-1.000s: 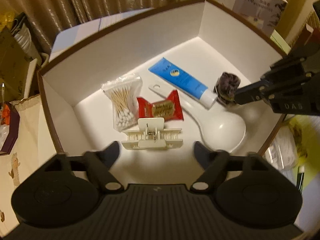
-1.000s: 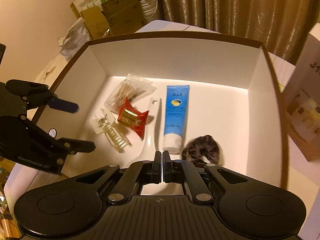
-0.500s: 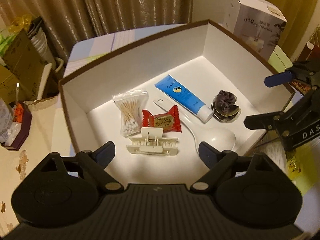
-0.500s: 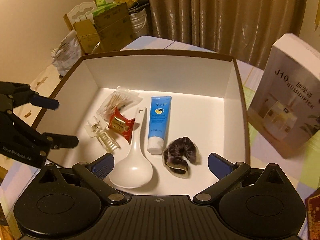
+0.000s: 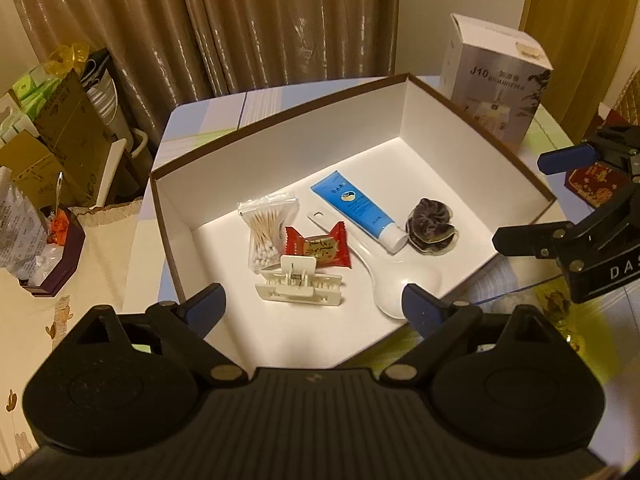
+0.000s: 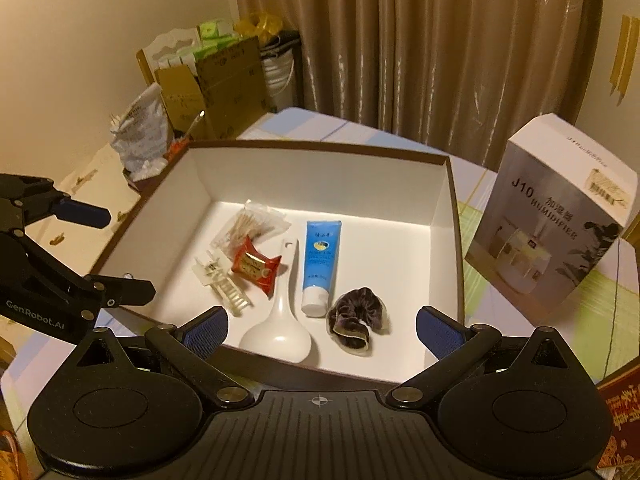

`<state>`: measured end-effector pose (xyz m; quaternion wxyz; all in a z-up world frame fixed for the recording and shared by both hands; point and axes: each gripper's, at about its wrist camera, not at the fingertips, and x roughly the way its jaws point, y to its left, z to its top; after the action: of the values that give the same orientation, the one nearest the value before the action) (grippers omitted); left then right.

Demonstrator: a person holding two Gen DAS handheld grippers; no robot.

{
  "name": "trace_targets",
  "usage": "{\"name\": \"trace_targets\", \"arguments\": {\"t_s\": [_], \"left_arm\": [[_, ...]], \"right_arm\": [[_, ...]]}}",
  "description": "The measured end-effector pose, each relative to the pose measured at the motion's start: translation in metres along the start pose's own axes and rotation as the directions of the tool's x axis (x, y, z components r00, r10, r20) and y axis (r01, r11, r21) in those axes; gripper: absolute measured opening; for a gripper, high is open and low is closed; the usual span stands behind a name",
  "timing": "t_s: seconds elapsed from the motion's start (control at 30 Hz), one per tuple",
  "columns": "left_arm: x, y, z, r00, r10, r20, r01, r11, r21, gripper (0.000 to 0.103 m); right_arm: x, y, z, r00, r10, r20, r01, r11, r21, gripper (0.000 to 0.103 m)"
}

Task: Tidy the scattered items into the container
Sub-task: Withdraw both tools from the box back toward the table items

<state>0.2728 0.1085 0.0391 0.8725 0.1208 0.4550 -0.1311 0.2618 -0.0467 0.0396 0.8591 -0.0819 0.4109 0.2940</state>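
Note:
A white box with a brown rim (image 5: 280,148) (image 6: 320,176) holds a bag of cotton swabs (image 5: 266,232) (image 6: 252,222), a red candy (image 5: 318,246) (image 6: 256,266), a white hair clip (image 5: 300,286) (image 6: 224,284), a white spoon (image 5: 384,280) (image 6: 280,328), a blue tube (image 5: 354,208) (image 6: 322,264) and a dark scrunchie (image 5: 432,230) (image 6: 356,318). My left gripper (image 5: 314,310) (image 6: 124,254) is open and empty above the box's near edge. My right gripper (image 6: 322,330) (image 5: 532,200) is open and empty, beside the box.
A white humidifier carton (image 5: 496,80) (image 6: 556,220) stands on the table beside the box. Cardboard boxes (image 5: 60,136) (image 6: 224,84) and a plastic bag (image 6: 140,136) are stacked off the table's far side, before a curtain (image 5: 260,20). A red box (image 5: 592,180) lies near the right gripper.
My right gripper opened, let the scrunchie go in the box, and drew back. Both grippers have risen and pulled away from the box. The items in the box stay put.

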Motion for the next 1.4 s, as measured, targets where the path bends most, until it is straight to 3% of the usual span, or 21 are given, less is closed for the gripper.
{"name": "trace_targets", "arguments": {"t_s": [0.4,0.77,1.13,1.4], "left_arm": [[-0.049,-0.029,-0.027,0.998,0.007,0.066,-0.006,1.000,-0.018,0.093],[-0.082,-0.058,-0.067,0.992,-0.005,0.125,0.012,0.998,-0.056,0.093],[-0.070,-0.090,-0.111,0.994,-0.052,0.100,0.054,0.998,-0.020,0.092],[-0.052,-0.100,-0.126,0.995,-0.070,0.070,0.071,0.997,-0.004,0.089]], "right_arm": [[-0.060,0.006,-0.037,0.992,0.047,0.114,-0.054,0.997,0.059,0.103],[-0.120,-0.013,-0.091,0.981,-0.023,0.194,-0.005,0.990,0.142,0.103],[-0.119,-0.031,-0.166,0.995,-0.065,0.071,0.043,0.961,0.274,0.103],[-0.105,-0.042,-0.199,0.997,-0.074,0.006,0.066,0.922,0.381,0.103]]}}
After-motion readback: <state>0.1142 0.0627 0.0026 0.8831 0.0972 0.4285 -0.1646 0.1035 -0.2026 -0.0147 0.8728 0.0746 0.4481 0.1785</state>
